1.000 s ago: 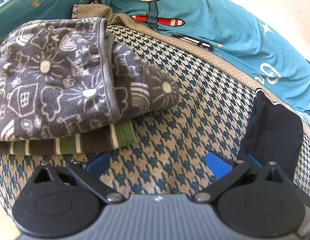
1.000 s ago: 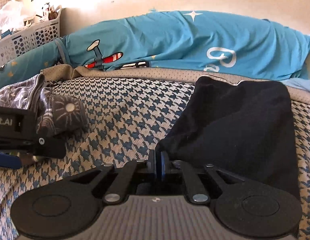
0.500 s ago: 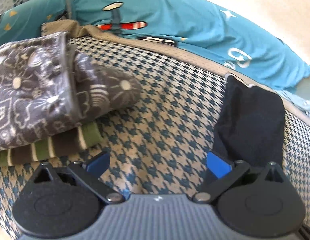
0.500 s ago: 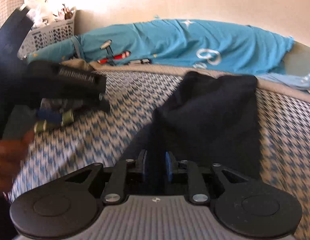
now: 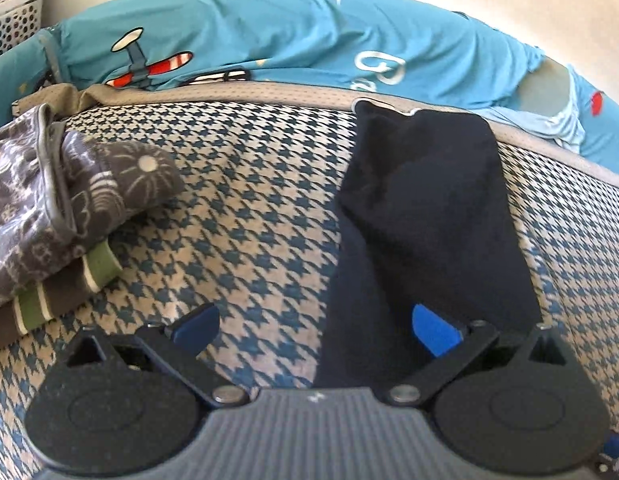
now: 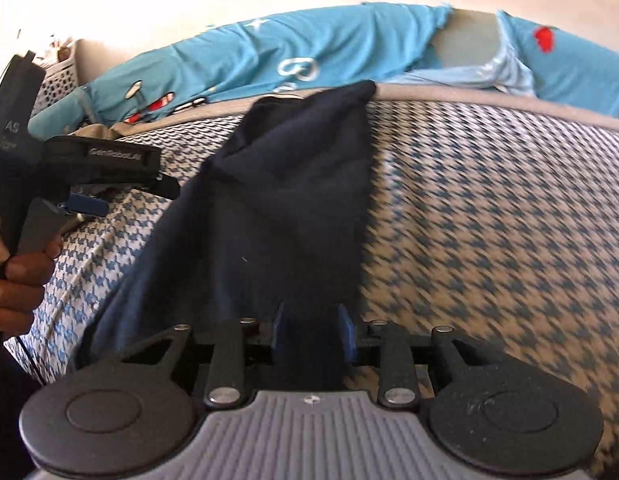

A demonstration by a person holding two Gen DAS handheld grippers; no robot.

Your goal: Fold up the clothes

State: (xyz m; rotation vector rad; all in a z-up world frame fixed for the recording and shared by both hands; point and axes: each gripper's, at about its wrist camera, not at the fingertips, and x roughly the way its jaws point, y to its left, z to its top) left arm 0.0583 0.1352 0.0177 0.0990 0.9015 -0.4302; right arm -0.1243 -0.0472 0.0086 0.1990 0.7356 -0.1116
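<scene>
Both grippers have swung toward the dark navy garment (image 5: 425, 208); the right gripper (image 6: 312, 334) has just been opening, its fingers slack around the near hem. Left gripper (image 5: 315, 326) fingers spread wide, straddling the garment's near edge. It lies lengthwise, near to far, on the houndstooth bed (image 5: 253, 216). Folded patterned clothes (image 5: 69, 196) sit leftward; a teal airplane-print sheet (image 5: 269, 32) lies behind.
</scene>
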